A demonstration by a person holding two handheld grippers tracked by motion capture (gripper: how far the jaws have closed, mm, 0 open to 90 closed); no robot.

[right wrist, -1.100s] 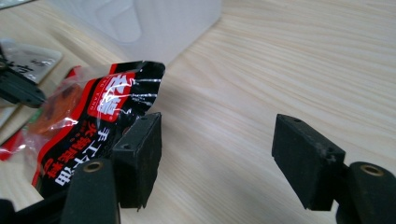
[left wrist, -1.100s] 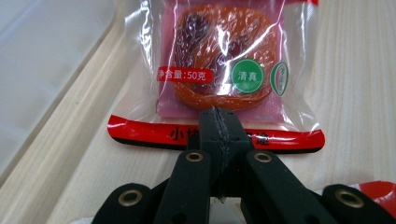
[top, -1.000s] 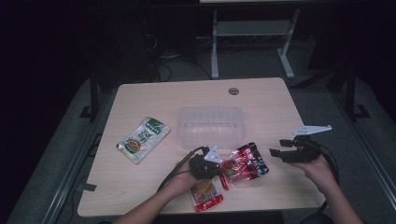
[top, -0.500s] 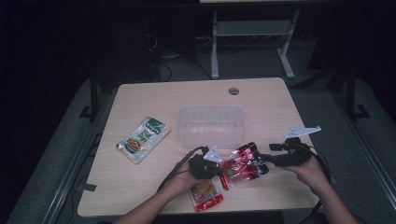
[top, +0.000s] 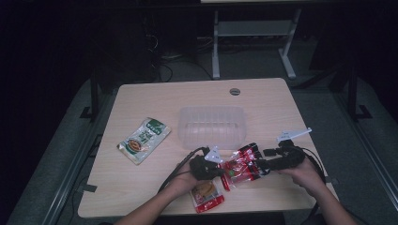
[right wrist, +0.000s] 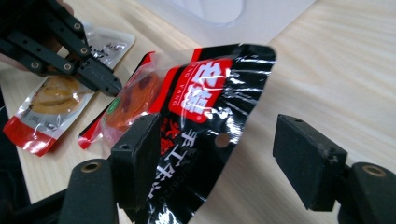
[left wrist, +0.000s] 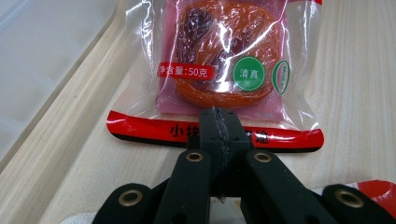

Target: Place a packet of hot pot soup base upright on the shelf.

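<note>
Left gripper [left wrist: 219, 135] jaws clamped on red snack packet [left wrist: 219, 70]; right gripper [right wrist: 219, 158] jaws wide apart.

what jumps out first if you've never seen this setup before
The red snack packet at the table's near edge, stretched between both grippers: the left gripper is shut on its bottom seam, while the right gripper stands open around its black top end. Behind it sits a clear plastic tub, and a green packet lies off to the left.

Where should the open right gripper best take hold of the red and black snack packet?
Probably the flat black top seal of the red and black snack packet, from the right end: it is lifted between the right gripper jaws, while the left gripper pinches the opposite seal.
</note>
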